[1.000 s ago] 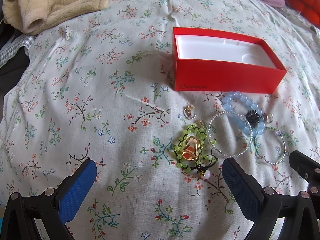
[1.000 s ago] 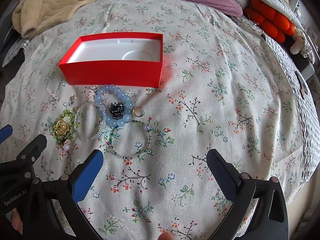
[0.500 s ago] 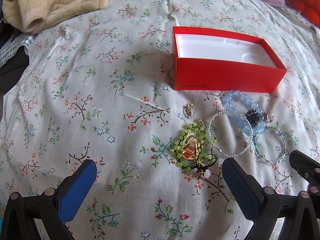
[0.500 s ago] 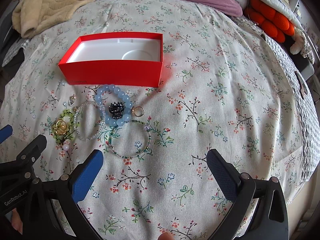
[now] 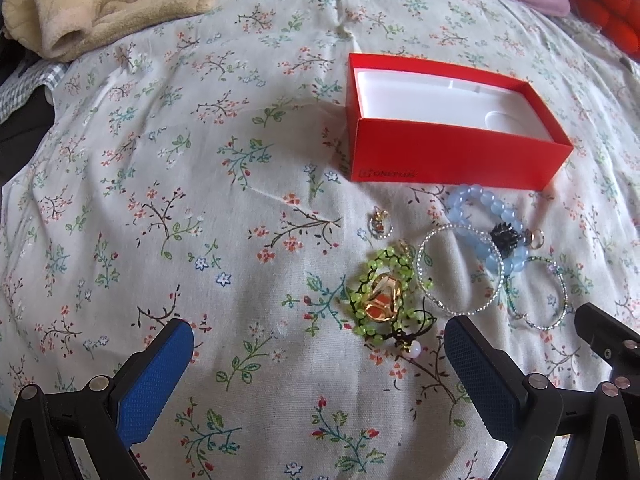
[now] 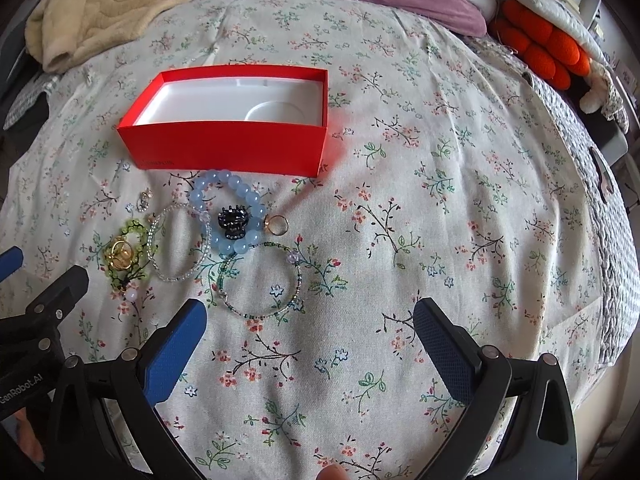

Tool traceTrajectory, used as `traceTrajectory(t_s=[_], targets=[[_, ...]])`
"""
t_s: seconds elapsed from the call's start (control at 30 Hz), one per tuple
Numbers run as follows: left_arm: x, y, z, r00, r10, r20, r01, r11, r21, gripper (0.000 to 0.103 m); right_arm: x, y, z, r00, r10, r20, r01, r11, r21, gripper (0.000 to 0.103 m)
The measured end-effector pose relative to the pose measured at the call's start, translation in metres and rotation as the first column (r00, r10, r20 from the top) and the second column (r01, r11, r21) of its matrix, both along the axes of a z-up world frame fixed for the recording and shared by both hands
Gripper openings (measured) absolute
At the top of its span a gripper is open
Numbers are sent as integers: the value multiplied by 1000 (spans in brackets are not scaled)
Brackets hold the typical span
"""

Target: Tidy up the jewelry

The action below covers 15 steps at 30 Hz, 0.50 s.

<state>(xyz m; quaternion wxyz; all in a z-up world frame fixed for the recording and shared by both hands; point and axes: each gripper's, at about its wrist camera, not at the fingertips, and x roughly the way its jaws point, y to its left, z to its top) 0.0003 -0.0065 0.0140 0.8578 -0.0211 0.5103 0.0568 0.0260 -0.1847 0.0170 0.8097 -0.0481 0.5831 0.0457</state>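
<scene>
**Jewelry laid out before open box; both grippers spread, nothing held**

The open red cardboard box with white moulded insert (image 6: 224,120) is seen resting on the floral-printed bedspread (image 6: 440,220); no jewelry is seen inside it. Just in front of it, the pieces are clustered: a pale blue round-bead bracelet (image 6: 240,196) with a small black claw clip (image 6: 234,222) lying inside its loop, a gold ring (image 6: 277,225) touching its right side, a clear seed-bead bangle (image 6: 178,244) overlapping it, a thin green-beaded wire bangle (image 6: 262,280), and a lime-green beaded cord bracelet (image 5: 380,292) carrying a gold-and-orange pendant (image 5: 382,298). A small charm (image 5: 380,222) lies apart. The left gripper (image 5: 320,364) and right gripper (image 6: 310,344) are held above the fabric, jaws spread wide and gripping nothing.
</scene>
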Motion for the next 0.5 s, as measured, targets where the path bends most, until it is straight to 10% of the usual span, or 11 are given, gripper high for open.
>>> traceTrajectory(t_s=[0.5], targets=[[48, 32, 20, 998, -22, -53, 18, 998, -66, 103, 51, -12, 14, 995, 93, -43, -87, 988, 125, 103]])
